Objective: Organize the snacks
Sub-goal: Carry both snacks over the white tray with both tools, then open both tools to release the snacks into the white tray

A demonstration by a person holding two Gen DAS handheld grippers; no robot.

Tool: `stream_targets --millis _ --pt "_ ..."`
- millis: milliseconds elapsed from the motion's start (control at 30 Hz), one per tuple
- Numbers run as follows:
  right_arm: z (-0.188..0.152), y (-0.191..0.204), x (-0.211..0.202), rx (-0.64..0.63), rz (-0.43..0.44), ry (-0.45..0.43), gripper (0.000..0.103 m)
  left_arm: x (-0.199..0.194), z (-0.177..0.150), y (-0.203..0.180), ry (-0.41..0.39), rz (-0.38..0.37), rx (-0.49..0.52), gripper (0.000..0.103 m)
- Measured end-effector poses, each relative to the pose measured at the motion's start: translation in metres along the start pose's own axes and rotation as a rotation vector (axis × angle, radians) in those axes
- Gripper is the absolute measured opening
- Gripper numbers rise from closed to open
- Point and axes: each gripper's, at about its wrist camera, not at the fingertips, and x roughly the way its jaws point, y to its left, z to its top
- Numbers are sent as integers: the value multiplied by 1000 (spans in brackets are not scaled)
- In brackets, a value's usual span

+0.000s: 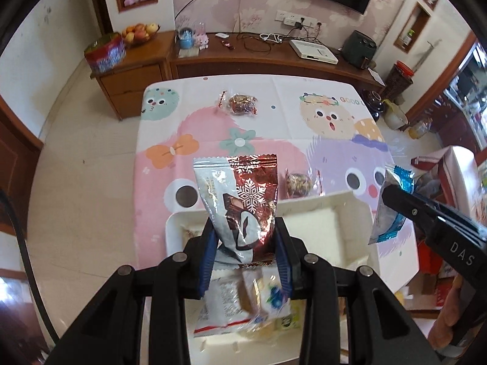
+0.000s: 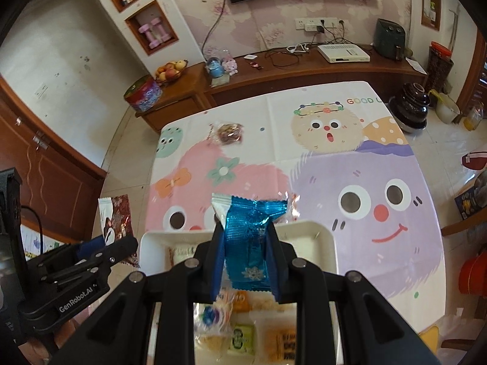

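Item 1. Red pack (image 1: 246, 203): a foil snack pouch, red and silver, with a white snowflake print. It is being held above the tray (image 1: 350, 210) by the left tool (image 1: 246, 243), whose blue pads are clamped on its lower half. It is judged light, thin and crinkly, with slippery film; a hold across the flat body or just under the crimped seam is judged safest. Its small print is not being read.

Item 2. Blue pack (image 2: 252, 237): a foil pouch, blue with a white end and small snowflakes. It is being gripped at mid-body by the right tool (image 2: 248, 258), shut tight on it, above the tray's far edge. The same light, soft, slippery handling is expected, and the contents may be crushable.

Item 3. Tray: white and divided, on the bench (image 2: 395, 243), with several wrapped snacks already lying in its near compartments. Their labels are too blurred to read.

Item 4. Clear packs (image 1: 239, 103) and (image 1: 299, 184): two loose transparent wrappers with dark contents, lying on the bench, one far, one just beyond the tray.

Writing: "GOOD" is being shown on the bench cloth, "DAS" on the right tool's body, "GenRobot.AI" on the left tool's body.
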Motion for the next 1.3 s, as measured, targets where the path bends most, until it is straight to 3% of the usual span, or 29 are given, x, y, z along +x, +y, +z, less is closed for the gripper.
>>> stream_targets --millis 233,600,833,1100,1133,1233,1300 --pt "-36 13 -11 -33 -1 17 24 -15 -36 -4 -9 -2 74 34" --pt "-86 17 3 -19 7 106 24 7 -88 -22 73 -42 217 34" --pt "-110 17 14 -19 -7 164 25 25 -107 -25 142 -45 228 34" --pt "-123 19 23 -39 -25 202 25 27 -117 -22 160 -14 219 36" --pt "-124 19 23 -40 -36 204 25 27 -118 -22 158 -5 218 41" --pt "-125 18 26 -36 -40 229 27 25 -118 -22 143 21 214 73" --pt "-127 16 26 -26 -35 236 30 23 -117 -21 127 36 210 79"
